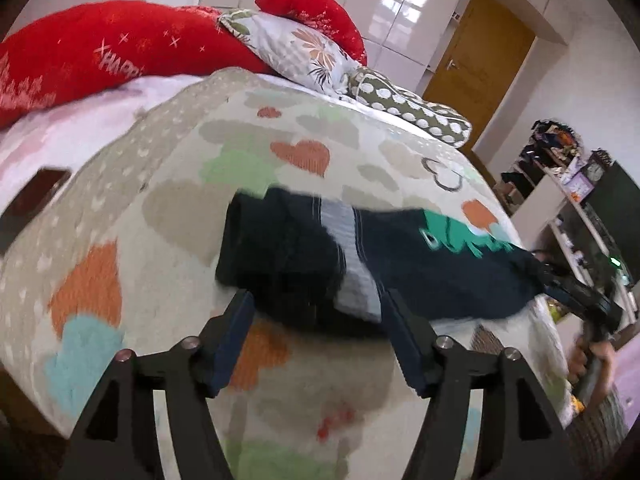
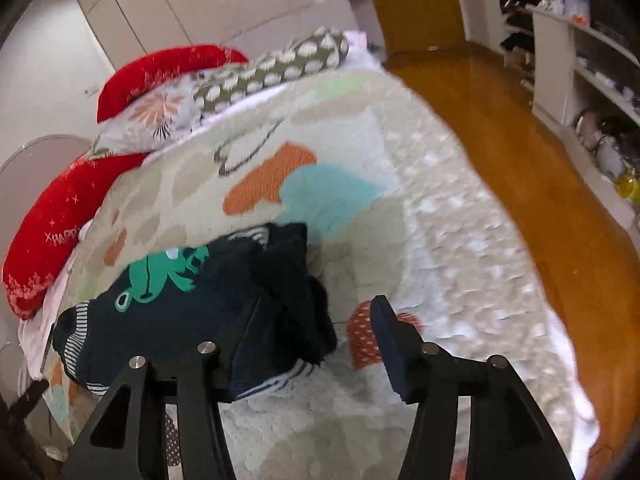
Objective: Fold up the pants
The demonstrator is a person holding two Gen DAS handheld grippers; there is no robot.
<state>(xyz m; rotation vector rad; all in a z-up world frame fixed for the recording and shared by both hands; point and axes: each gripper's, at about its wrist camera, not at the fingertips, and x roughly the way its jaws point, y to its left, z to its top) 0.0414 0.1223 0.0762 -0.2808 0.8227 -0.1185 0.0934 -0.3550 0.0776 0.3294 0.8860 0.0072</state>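
Observation:
Dark navy pants point(image 1: 400, 268) with a green frog print and striped cuffs lie bunched and partly folded on a heart-patterned blanket point(image 1: 160, 184). My left gripper point(image 1: 318, 308) is open, its fingers at the near edge of the pants, one either side of a grey-striped part. In the right wrist view the pants point(image 2: 180, 312) lie left of centre. My right gripper point(image 2: 316, 320) is open, its left finger point(image 2: 244, 344) against the pants' edge, its right finger over bare blanket point(image 2: 360, 160). The right gripper also shows in the left wrist view point(image 1: 580, 300), at the pants' far right end.
Red pillows point(image 1: 100, 56), a floral pillow point(image 1: 300, 48) and a dotted pillow point(image 1: 408, 108) lie at the bed's head. A dark flat object point(image 1: 36, 192) lies at the left. A wooden floor point(image 2: 540, 168), a wooden door point(image 1: 480, 60) and cluttered white shelves point(image 2: 592, 60) stand right of the bed.

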